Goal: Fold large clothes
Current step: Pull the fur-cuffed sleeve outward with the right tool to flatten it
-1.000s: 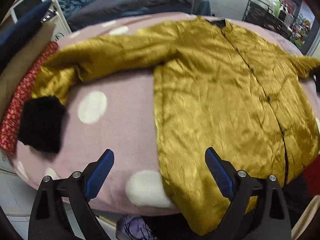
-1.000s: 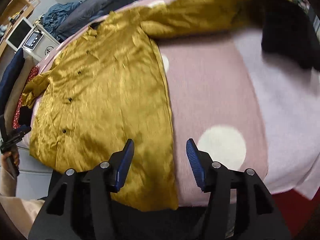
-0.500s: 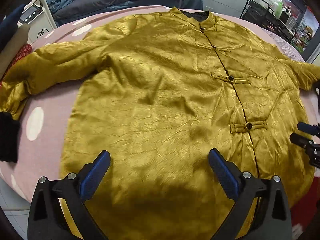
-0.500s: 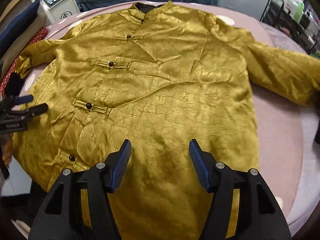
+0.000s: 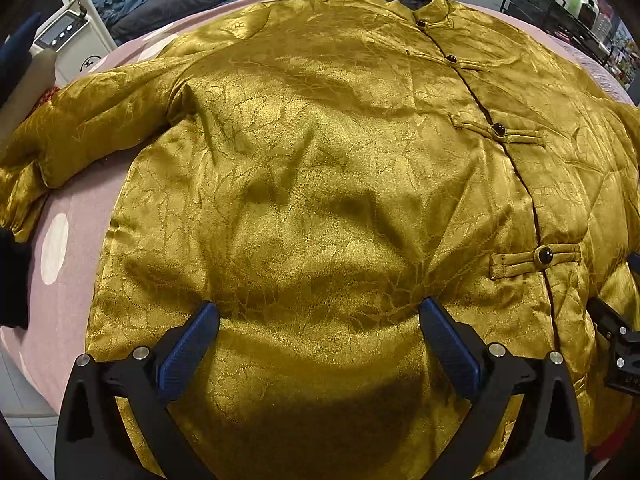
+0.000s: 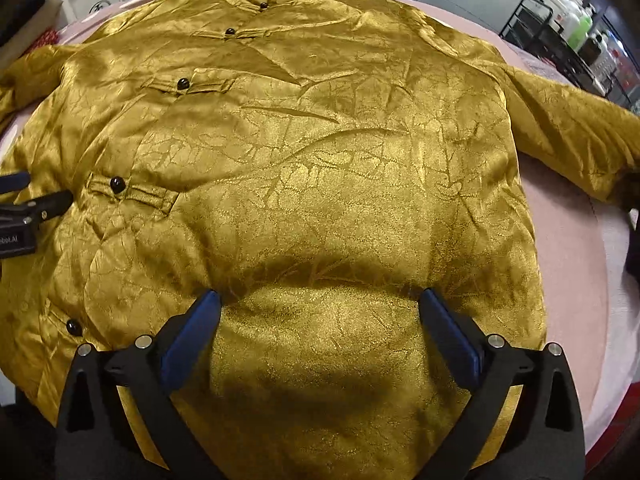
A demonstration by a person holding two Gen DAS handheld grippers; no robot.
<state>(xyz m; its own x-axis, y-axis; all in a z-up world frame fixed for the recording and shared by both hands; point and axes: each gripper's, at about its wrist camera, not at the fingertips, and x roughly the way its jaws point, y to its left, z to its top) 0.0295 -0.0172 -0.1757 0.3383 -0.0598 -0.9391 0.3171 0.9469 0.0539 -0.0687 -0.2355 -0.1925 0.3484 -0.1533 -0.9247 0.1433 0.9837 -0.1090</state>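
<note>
While the jacket lies flat and unfolded, these are my notes from the remote station.

Jacket: the gold jacket [image 5: 320, 184] is spread face up on the pink spotted cover [image 5: 68, 208], collar away from me, hem hanging off the near edge, buttoned down the front.
Sleeves: one sleeve [image 5: 92, 120] runs out to the left in the left camera, the other sleeve [image 6: 568, 108] to the right in the right camera; both lie on the cover.
Left gripper: my left gripper [image 5: 318, 322] hovers over the lower front panel on the left side; its jaws stand wide apart and have hold of nothing.
Right gripper: my right gripper [image 6: 320, 310] hangs over the lower panel on the right side; its jaws also stand wide apart with no cloth between them.
Feel: I judge the cloth soft and limp but padded, so somewhat bulky and heavier than a shirt; the satin sheen suggests it will slide on itself and slip out of a shallow pinch.
Where to grip: I would take the doubled cloth at a side seam or the hem corners, or a sleeve near its cuff, biting deep so that both layers come along.
Buttons: the dark buttons [image 5: 545, 256] and their loops are hard lumps; I would keep my jaws off them.
Risk: a one-layer pinch may lift only the top fabric and wrinkle the fold.
</note>
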